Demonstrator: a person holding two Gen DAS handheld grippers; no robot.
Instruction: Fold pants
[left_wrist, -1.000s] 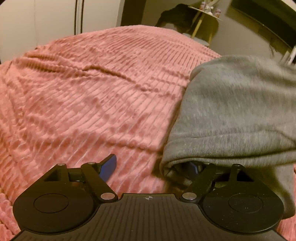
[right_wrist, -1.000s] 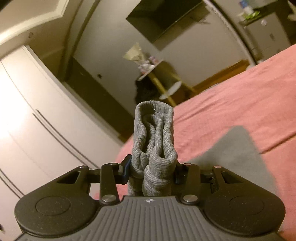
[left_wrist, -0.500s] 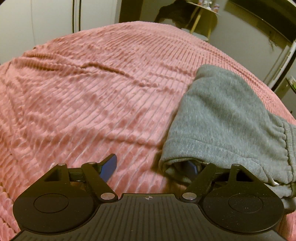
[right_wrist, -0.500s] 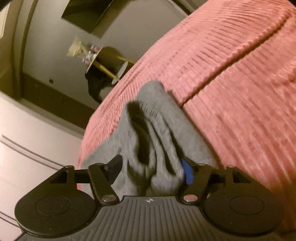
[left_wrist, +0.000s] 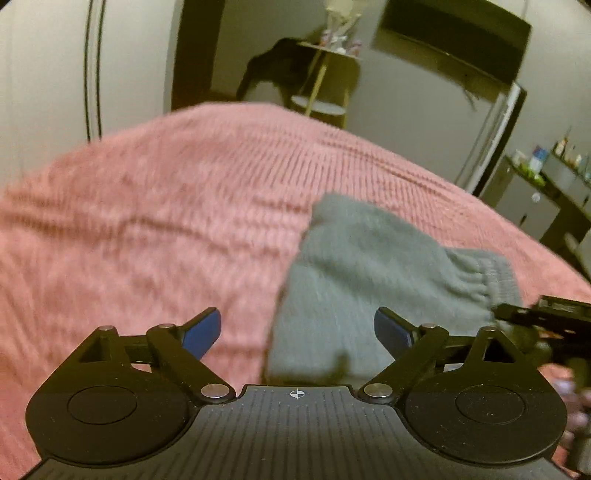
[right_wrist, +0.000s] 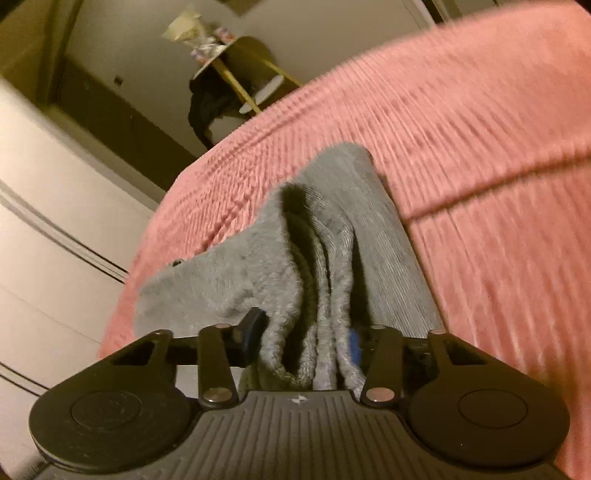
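Observation:
The grey sweatpants (left_wrist: 369, 273) lie folded in a compact stack on the pink ribbed bedspread (left_wrist: 155, 229). My left gripper (left_wrist: 297, 330) is open and empty, raised just in front of the stack's near edge. My right gripper (right_wrist: 303, 338) is closed on the bunched grey layers of the pants (right_wrist: 325, 266) at the stack's end, low over the bed. The right gripper also shows at the right edge of the left wrist view (left_wrist: 546, 314), beside the elastic waistband (left_wrist: 487, 273).
The bedspread (right_wrist: 461, 166) covers the whole bed. White wardrobe doors (right_wrist: 44, 206) stand to the left. A small wooden side table (left_wrist: 325, 74) with dark clothing on it stands beyond the bed. A shelf with bottles (left_wrist: 546, 166) is far right.
My left gripper has pulled its right finger out from under the pants' edge and lifted back. My right gripper has lowered the held end of the pants onto the stack.

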